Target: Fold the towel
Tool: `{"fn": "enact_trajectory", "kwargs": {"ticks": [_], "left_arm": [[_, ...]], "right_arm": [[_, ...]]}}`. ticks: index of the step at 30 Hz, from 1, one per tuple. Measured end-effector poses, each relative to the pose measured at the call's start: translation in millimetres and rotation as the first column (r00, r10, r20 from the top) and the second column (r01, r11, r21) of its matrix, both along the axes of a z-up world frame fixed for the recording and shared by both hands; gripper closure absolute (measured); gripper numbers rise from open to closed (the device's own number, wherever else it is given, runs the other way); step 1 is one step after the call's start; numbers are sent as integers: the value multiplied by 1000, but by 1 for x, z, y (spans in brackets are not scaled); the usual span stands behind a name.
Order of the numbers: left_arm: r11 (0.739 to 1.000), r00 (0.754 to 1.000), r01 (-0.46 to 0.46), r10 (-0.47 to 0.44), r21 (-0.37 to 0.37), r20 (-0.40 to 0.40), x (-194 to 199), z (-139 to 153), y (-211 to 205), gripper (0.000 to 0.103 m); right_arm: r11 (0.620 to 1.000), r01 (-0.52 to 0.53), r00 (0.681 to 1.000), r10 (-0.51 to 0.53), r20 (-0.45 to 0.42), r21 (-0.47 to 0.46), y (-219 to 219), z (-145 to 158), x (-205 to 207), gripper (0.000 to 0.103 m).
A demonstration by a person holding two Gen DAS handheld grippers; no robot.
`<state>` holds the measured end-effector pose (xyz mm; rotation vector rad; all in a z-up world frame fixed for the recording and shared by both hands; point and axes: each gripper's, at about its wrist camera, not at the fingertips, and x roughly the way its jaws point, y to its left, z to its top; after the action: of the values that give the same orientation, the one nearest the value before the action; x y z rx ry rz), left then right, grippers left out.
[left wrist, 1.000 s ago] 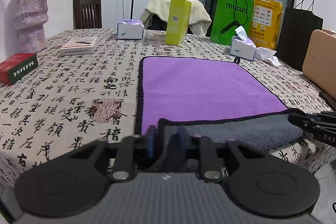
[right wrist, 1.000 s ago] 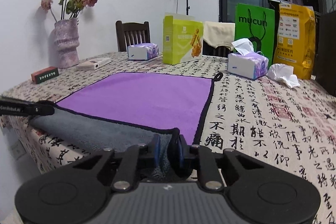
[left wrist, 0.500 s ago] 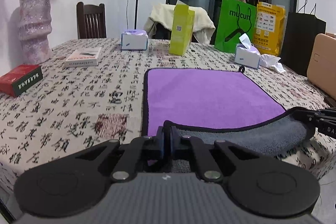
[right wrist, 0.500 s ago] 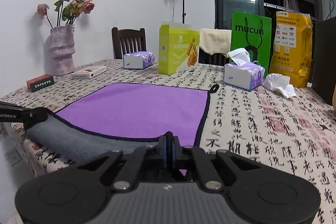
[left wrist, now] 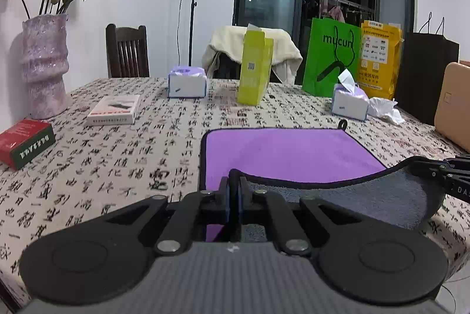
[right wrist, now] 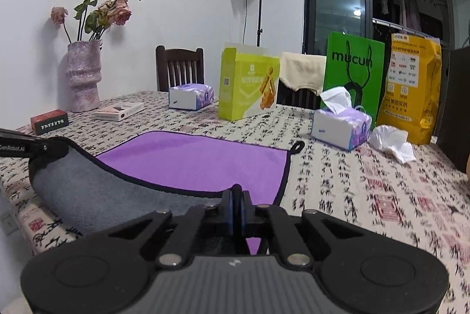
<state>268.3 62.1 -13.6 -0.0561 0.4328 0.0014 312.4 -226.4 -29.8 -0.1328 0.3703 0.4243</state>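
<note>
A purple towel with a grey underside and black edging lies on the patterned tablecloth; it also shows in the right wrist view. My left gripper is shut on the towel's near left corner. My right gripper is shut on the near right corner. Both corners are lifted above the table, so the near edge hangs between them as a grey sagging band. The right gripper shows at the right edge of the left wrist view, and the left gripper at the left edge of the right wrist view.
Beyond the towel stand a tissue box, a second tissue box, a yellow-green carton, a green bag and a yellow bag. A white box, red box and vase sit left.
Both grippers closed on the towel's near corners and lifted them up and forward. The grey underside now hangs higher and covers more of the purple side.
</note>
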Motion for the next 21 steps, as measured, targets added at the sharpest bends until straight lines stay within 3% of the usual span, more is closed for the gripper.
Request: {"fn": "enact_trajectory", "kwargs": {"ticks": [21], "left_arm": [[1000,999,-18,18,-3,36,46,19,4,97]], "right_arm": [[1000,-18,999,19,44,-20,7,22,51,98]]}}
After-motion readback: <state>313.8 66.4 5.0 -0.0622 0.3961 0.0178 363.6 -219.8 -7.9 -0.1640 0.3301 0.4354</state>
